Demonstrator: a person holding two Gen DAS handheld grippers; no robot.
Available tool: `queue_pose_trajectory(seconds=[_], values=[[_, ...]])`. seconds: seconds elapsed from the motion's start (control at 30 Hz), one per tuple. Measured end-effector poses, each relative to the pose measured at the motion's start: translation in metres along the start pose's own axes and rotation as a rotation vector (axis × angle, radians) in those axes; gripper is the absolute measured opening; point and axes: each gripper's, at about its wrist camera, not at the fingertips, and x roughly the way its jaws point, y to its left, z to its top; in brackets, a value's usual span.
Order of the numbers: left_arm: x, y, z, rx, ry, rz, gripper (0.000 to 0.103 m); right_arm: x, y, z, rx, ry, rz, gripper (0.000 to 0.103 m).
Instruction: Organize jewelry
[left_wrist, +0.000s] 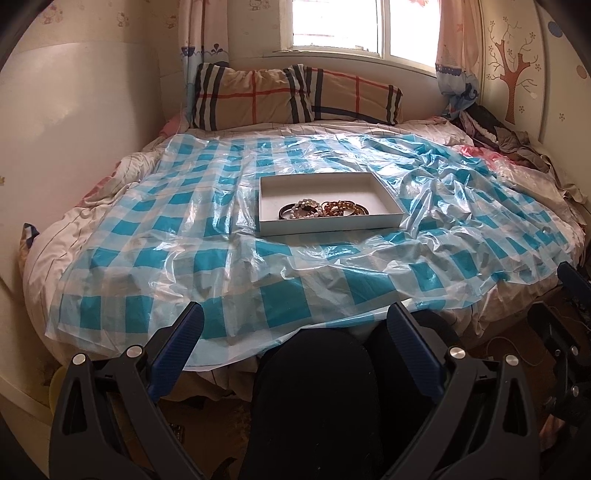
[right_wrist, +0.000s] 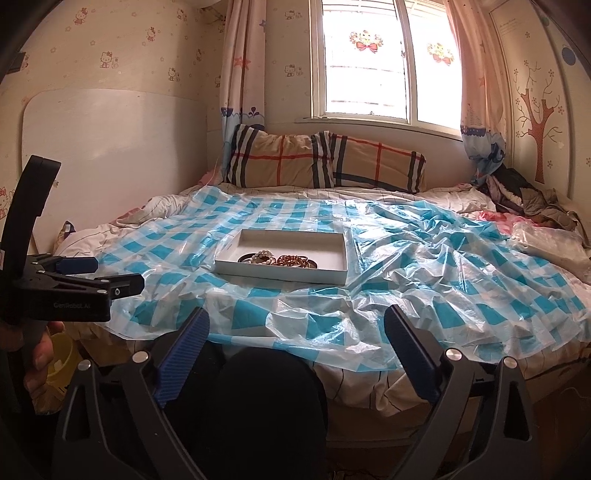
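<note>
Showing only from the right wrist: left gripper (right_wrist: 92, 273), seemingly spread like the right gripper (right_wrist: 297, 325), tray (right_wrist: 280, 275) ahead.

Bracelets (left_wrist: 322, 209) in tray (left_wrist: 386, 191), pillows (left_wrist: 295, 94) behind

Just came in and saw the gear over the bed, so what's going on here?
A person holds a gripper in each hand near the foot of the bed. Both the left gripper and right gripper are open and empty. On the blue checked plastic sheet sits a shallow white box with bracelets piled along its near side. Nothing is being touched.
</note>
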Motion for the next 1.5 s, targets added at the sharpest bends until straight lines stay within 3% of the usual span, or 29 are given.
queue_pose_trajectory(seconds=[0.77,1.03,1.23,1.5], values=[[0.003,-0.002,-0.002,0.012,0.03,0.049,0.095,-0.001,-0.002,-0.005,0.006,0.01,-0.007,0.094],[0.016,0.001,-0.009,-0.05,0.115,-0.01,0.095,0.0,-0.001,-0.009,0.006,0.018,-0.003,0.094],[0.009,-0.002,-0.013,-0.044,0.063,-0.008,0.095,0.001,0.0,-0.009,0.004,0.02,-0.002,0.094],[0.027,-0.001,-0.016,-0.074,0.178,-0.017,0.095,0.002,0.002,-0.008,-0.004,0.017,-0.011,0.095]])
